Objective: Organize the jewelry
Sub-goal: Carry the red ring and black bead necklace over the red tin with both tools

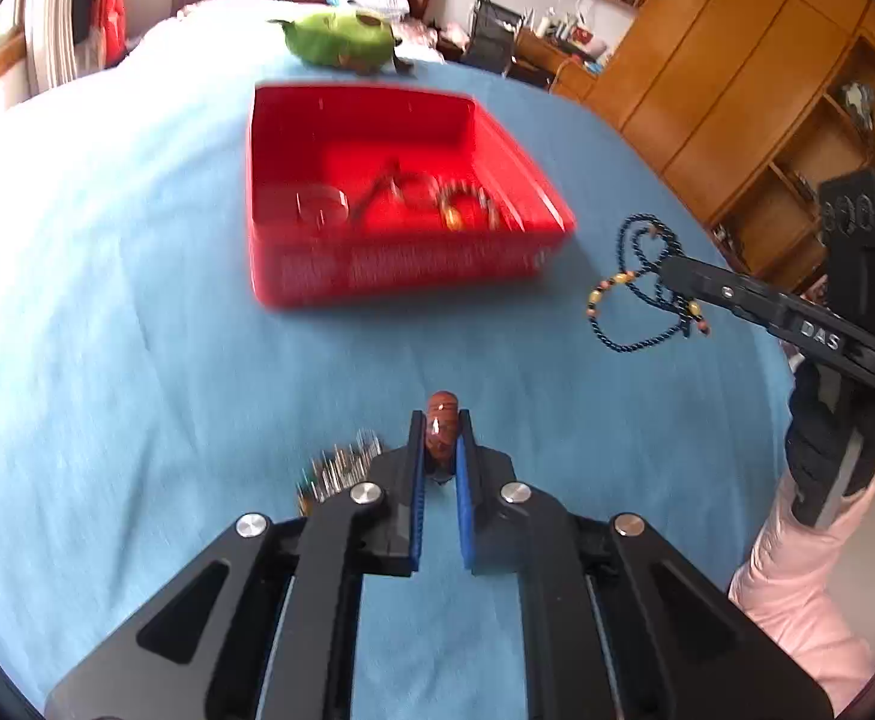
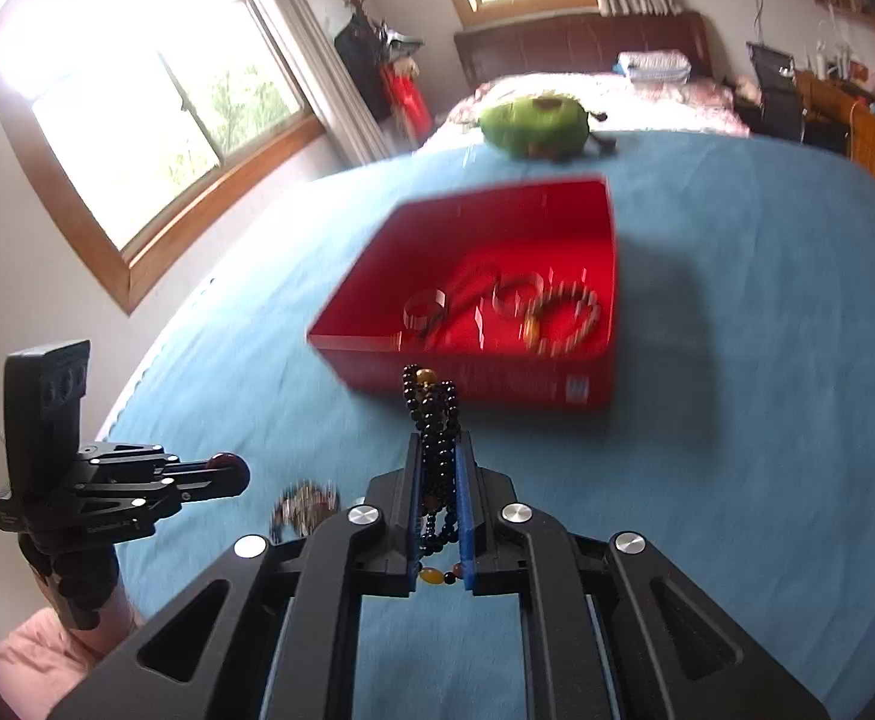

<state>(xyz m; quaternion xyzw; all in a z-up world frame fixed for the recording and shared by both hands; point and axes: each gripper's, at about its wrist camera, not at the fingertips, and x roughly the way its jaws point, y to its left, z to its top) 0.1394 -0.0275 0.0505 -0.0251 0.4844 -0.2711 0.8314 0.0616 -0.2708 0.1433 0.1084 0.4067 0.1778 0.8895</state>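
Both grippers are loaded and face the red box point(image 1: 401, 198) on the blue bedspread point(image 1: 107, 300). The left gripper point(image 1: 440, 441) has its blue pads pinched narrowly on a reddish-brown bead piece point(image 1: 442, 420), most likely a bracelet, though only the part poking out past the fingertips shows. The right gripper point(image 2: 440, 468) is clamped on a dark beaded necklace point(image 2: 434, 438), whose loops with a few amber and pink beads hang free beside the fingers in the left wrist view point(image 1: 647, 288). The box already holds a beaded bracelet point(image 2: 563, 315), a couple of clear bangles point(image 2: 425, 309) and a cord, all gathered toward its near wall; one more small sparkly piece point(image 2: 305, 507) lies on the bedspread just beside the left gripper (too blurred to name). The step in hand looks like carrying both pieces to the box. To do it well, each gripper should clear the near wall before letting go, the necklace especially, since its dangling loops could catch on the rim or trail outside. Lowering the loops in first and opening over the bare far half of the box floor should keep it from tangling with the pieces inside, and bringing one gripper in at a time would avoid crowding.
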